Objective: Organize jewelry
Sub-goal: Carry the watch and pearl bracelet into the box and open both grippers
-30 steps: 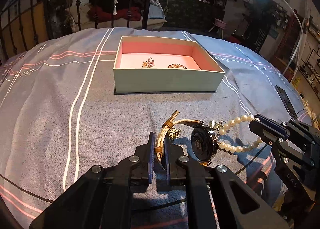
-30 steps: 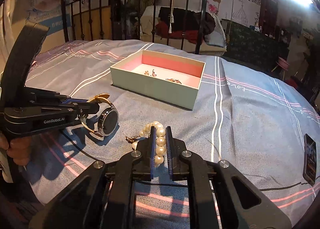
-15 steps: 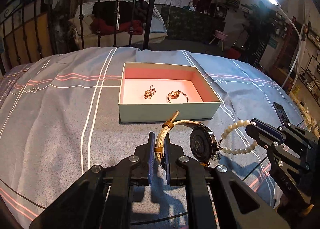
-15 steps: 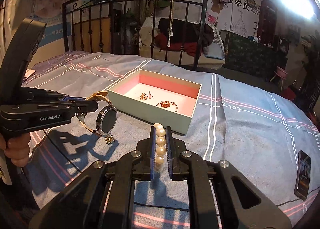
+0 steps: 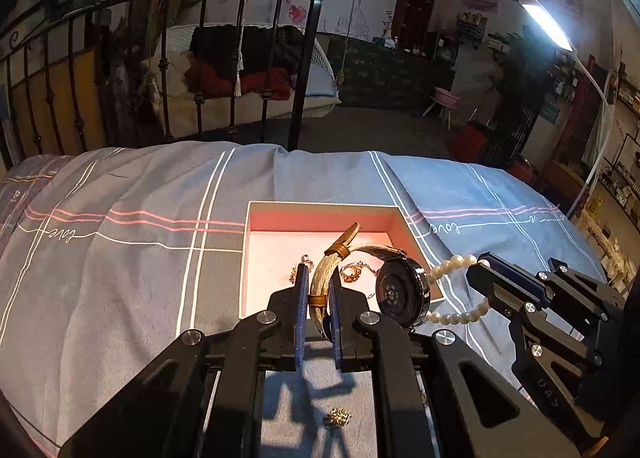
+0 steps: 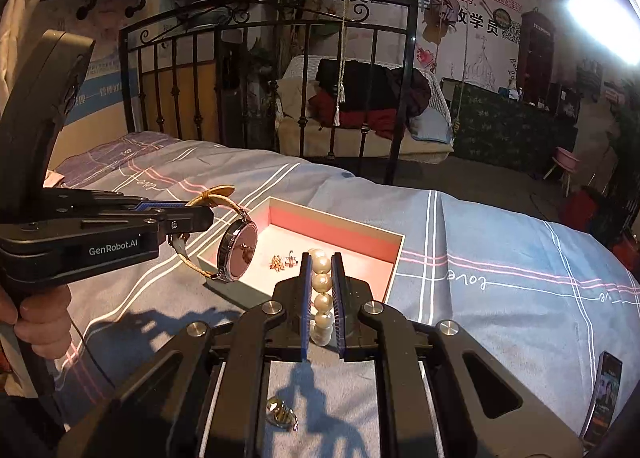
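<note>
**A:** So what's gripped right now? The left gripper [image 5: 319, 290] is seen nearly pressed together, with the woven tan strap of the watch [image 5: 403, 293] pinched between its blue pads. The watch is held up in the air over the near edge of the box [image 5: 256, 258], its round dark back turned to the camera.

**B:** Same deal on the other side. The right gripper [image 6: 321, 290] is clamped almost closed on the pearl bracelet [image 6: 322, 294]; a row of glossy round beads is squeezed between the pads. From the left wrist view the rest of the strand is seen looping down just right of the box.

**A:** Compared with a second ago, both pieces have been carried up and toward the box. Back then they were well short of it, low over the bedsheet [image 5: 120, 278]; now they're hung above its near rim.

**B:** The box is a shallow rectangular thing, pale green outside, pink lining inside. Small gold pieces [image 6: 282, 261] are laid on its floor; what they are can't be told exactly. One more little gold trinket [image 5: 339, 416] is left on the striped grey-blue sheet, on the near side of the box. A phone [image 6: 604, 394] is laid flat on the sheet, well to the right of the box.
</note>
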The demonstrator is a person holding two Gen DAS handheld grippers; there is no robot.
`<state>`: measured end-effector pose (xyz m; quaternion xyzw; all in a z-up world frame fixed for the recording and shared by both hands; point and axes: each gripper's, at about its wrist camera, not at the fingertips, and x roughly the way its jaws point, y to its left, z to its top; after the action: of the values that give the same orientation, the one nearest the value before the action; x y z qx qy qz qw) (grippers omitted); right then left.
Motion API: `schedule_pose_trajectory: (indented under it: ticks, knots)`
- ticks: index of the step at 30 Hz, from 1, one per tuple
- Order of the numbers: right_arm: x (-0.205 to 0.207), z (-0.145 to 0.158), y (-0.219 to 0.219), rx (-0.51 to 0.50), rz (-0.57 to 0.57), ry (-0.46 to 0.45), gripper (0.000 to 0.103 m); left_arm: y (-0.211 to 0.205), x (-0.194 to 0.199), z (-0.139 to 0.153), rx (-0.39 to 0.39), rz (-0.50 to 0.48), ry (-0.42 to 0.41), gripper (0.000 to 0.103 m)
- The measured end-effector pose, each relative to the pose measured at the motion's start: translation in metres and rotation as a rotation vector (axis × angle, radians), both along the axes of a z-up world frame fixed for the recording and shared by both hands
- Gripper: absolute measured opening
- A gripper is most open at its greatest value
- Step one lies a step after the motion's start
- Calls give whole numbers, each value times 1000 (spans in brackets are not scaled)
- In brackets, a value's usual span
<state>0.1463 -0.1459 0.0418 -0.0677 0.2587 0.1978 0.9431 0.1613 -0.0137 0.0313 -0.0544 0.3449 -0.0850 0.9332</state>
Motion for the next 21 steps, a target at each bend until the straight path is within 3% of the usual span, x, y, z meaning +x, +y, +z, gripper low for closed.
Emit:
schedule_pose_trajectory:
  ticks: [10,21]
  knots:
    - [51,4,9,21,6,7,10,2,47,4,-5,42,11,9]
    - [87,-16,18,23,9,87,10,-1,82,-4,-8,72,67,10]
